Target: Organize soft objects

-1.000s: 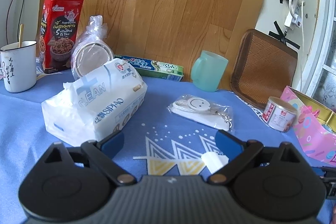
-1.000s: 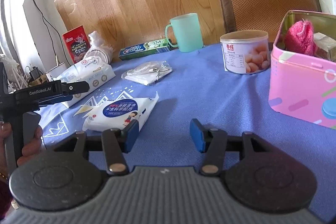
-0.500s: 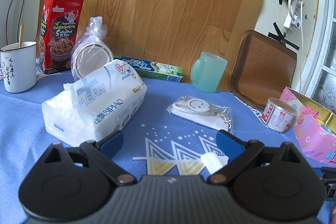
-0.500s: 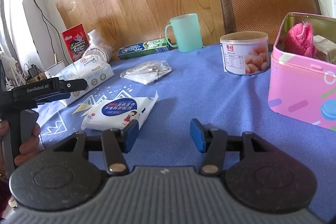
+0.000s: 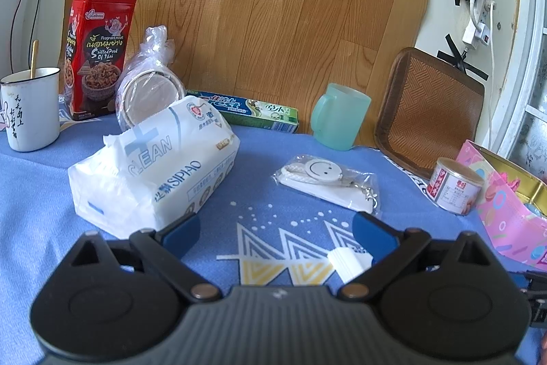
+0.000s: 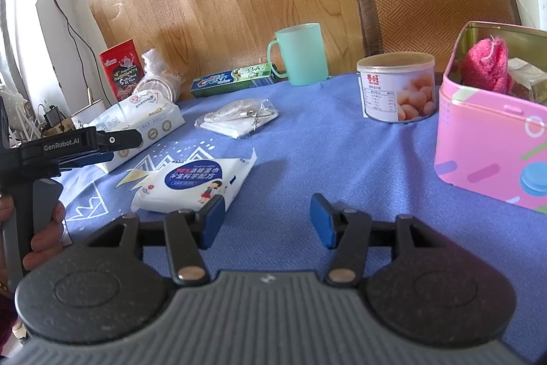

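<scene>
Blue woven cloth over the worktop, patterned with white and yellow zigzags. Near its middle, lying flat, a small white wet-wipe pack with a blue oval label, one corner just in front of the left blue pad of the right gripper. Fingers spread wide there, holding nothing, low over bare cloth. Left gripper likewise spread and empty, hovering just above the cloth with a white corner of that wipe pack showing by its right finger. Just beyond its left finger, a large white soft tissue pack printed "CLEAN". Further back, a clear plastic bag holding a white smiley disc and cord. To the right, an open pink tin box with a fuzzy pink cloth inside. Beside the box, a white labelled can; behind, a mint-green plastic mug and a green toothpaste carton.
</scene>
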The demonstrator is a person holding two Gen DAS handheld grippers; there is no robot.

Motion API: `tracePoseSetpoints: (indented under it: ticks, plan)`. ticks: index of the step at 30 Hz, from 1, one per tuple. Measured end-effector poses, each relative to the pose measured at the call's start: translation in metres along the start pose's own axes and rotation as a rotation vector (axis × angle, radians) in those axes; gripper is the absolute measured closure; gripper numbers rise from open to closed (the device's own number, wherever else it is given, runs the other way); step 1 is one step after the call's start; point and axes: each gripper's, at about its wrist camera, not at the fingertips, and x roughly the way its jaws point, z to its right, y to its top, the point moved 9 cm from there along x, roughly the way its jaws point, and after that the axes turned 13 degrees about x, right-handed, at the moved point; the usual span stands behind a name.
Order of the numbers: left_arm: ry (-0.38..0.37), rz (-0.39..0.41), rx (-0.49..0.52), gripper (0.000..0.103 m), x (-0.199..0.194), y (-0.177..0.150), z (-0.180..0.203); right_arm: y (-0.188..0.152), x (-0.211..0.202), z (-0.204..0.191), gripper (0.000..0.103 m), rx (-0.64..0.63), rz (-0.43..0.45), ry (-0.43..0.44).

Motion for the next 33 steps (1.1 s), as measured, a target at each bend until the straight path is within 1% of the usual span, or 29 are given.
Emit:
tracePoseSetpoints:
  ticks: [2, 24, 28, 31, 33]
  plan:
    - [0.0, -0.001, -0.003, 0.004, 0.0, 0.0, 0.0, 0.0, -0.001, 0.0, 0.039, -0.004, 0.006, -0.003]
    - [-0.015, -0.006, -0.006, 0.003, 0.001, -0.001, 0.001, -0.002, 0.0, -0.001, 0.037, -0.019, 0.003, -0.011]
    - [-0.044, -0.032, -0.012, 0.003, 0.005, -0.002, 0.002, -0.003, 0.002, -0.004, 0.035, -0.035, -0.006, -0.017]
    - [-0.087, -0.053, -0.017, 0.003, 0.007, -0.004, 0.006, -0.004, 0.004, -0.007, 0.029, -0.067, -0.024, -0.016]
    - [-0.134, -0.077, -0.036, 0.003, 0.008, -0.007, 0.012, -0.006, 0.007, -0.013, 0.025, -0.1, -0.041, -0.017]
